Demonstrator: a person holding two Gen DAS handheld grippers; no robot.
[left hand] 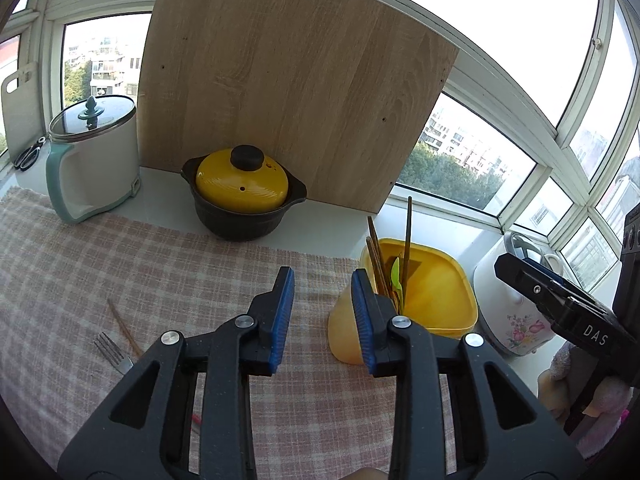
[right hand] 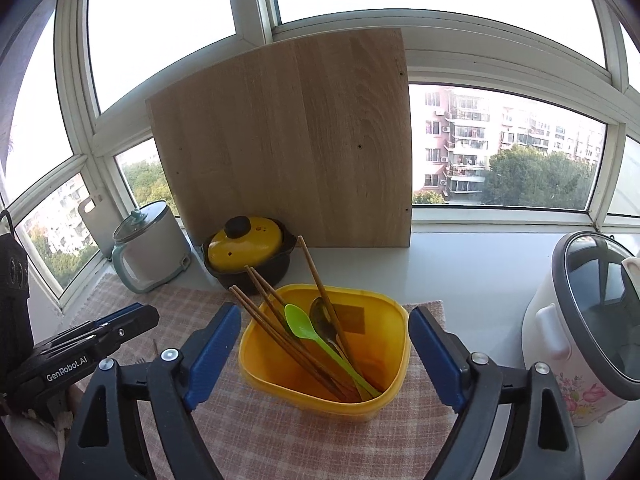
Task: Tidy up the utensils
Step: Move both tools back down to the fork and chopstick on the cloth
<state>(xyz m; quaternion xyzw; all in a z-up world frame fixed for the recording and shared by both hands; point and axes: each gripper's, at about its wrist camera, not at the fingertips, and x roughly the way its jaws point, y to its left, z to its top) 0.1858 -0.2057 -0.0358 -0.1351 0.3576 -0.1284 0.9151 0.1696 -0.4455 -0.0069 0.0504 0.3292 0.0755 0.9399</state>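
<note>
**Utensils gathered in the yellow tub by the window**

Pink-and-white checked cloth [left hand: 160, 264] covers the white counter beneath a wide bank of windows, with apartment blocks and trees outside. Against the glass leans a large light-oak wooden board [left hand: 296, 92]. In front of it sits a black clay pot with a glossy yellow lid [left hand: 242, 192], and to its left a white electric cooker with a teal handle and glass lid [left hand: 92, 160].

On the cloth stands the square yellow plastic container [right hand: 384, 360]. Inside it lean several brown wooden chopsticks [right hand: 276, 324], a lime-green plastic spoon [right hand: 304, 326] and a dark metal spoon [right hand: 322, 316]. To its right stands a white floral rice cooker with a grey-rimmed glass lid [right hand: 580, 344].

A silver metal fork [left hand: 112, 350] and one more brown chopstick [left hand: 122, 326] lie on the cloth, well to the left of the container.

The left gripper [left hand: 323, 320] hovers over the cloth just left of the container, its blue-padded jaws narrowly parted with nothing between them. The right gripper [right hand: 324, 356] has its jaws spread wide to either side of the container, pads apart from its walls, holding nothing.
</note>
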